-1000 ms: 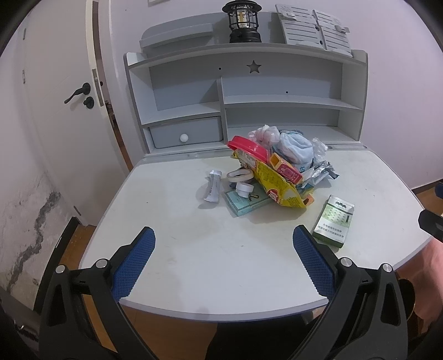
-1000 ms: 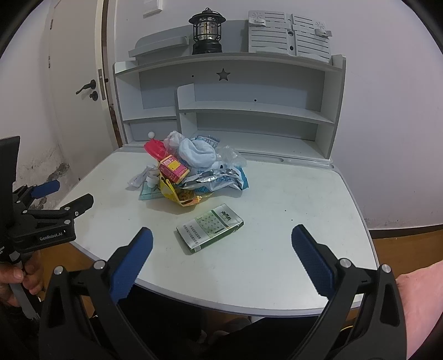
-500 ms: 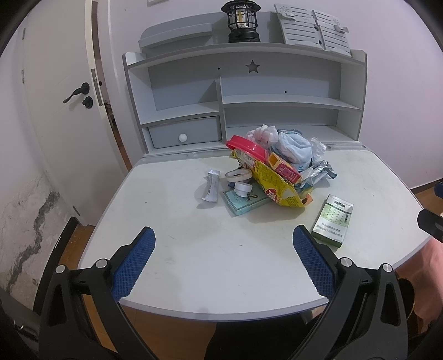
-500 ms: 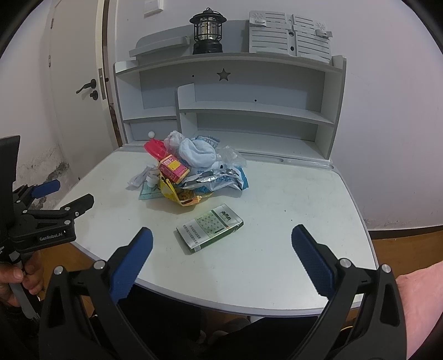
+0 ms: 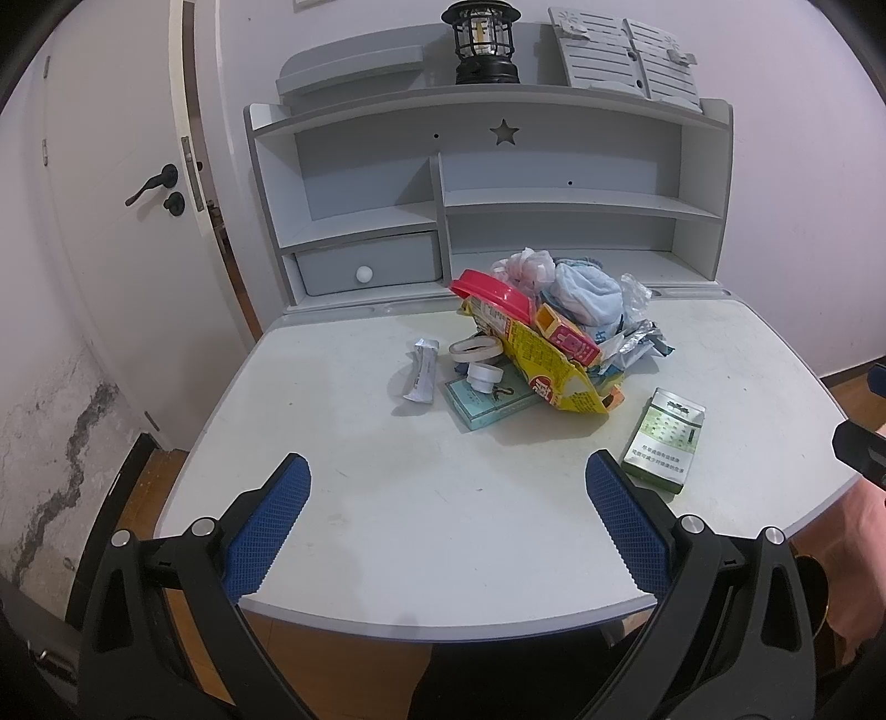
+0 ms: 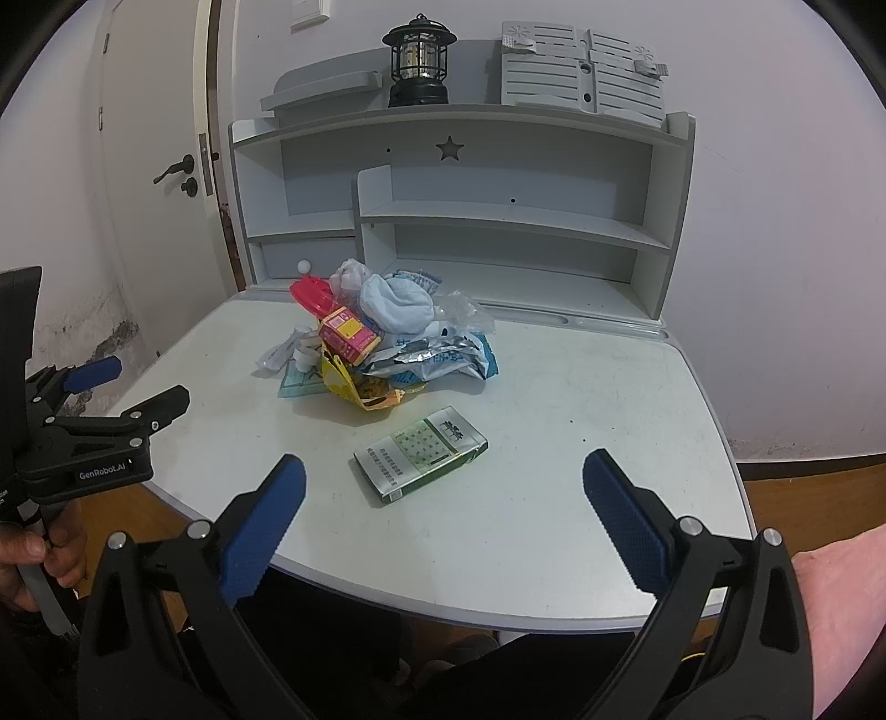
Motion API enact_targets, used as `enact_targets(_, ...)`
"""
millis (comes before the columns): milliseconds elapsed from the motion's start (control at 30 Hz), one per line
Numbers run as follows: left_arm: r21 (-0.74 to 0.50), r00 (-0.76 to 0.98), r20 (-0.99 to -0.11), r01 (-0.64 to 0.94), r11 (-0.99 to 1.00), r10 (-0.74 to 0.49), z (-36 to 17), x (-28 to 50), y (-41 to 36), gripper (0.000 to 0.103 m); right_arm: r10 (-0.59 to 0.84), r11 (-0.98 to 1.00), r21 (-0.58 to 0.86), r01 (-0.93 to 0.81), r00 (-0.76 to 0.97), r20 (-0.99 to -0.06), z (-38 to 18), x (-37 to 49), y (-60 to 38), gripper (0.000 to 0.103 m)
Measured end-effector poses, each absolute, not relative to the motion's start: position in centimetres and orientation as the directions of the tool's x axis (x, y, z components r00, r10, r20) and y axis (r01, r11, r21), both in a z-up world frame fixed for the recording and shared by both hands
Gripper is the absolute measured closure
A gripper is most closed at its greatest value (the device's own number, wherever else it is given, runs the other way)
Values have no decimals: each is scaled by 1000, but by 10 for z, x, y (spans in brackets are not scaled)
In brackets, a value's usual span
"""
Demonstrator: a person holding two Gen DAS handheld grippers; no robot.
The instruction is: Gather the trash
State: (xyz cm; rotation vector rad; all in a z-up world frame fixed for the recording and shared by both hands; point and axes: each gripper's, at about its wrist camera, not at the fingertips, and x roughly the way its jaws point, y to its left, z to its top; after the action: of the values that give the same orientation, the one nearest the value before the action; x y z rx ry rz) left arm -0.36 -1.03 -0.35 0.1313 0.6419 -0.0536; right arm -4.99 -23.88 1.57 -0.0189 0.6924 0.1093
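A heap of trash [image 5: 554, 338] [image 6: 387, 343] lies mid-desk: a yellow snack bag [image 5: 545, 368], a pink carton [image 6: 349, 335], a red lid [image 5: 490, 291], foil wrappers [image 6: 437, 357], a white cloth bundle [image 6: 396, 302] and a teal box [image 5: 487, 401]. A crumpled white tube [image 5: 422, 368] lies left of the heap. A green-and-white box [image 5: 664, 437] [image 6: 422, 452] rests apart, nearer the front. My left gripper [image 5: 446, 518] hovers open over the front edge, holding nothing. My right gripper [image 6: 443, 515] is open too, just short of the green box.
The grey desk [image 5: 387, 498] carries a shelf hutch [image 5: 498, 183] with a drawer [image 5: 365, 268] at the back and a black lantern [image 5: 480, 41] on top. A white door [image 5: 127, 221] stands to the left. A hand [image 6: 33, 559] holds the left gripper's handle.
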Motion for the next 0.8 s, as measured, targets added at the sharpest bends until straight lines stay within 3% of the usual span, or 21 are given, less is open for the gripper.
enact_targets(800, 106, 786, -618, 90, 990, -6, -11, 7, -4, 6, 120, 991, 30, -132, 750, -650, 9, -46, -235, 6)
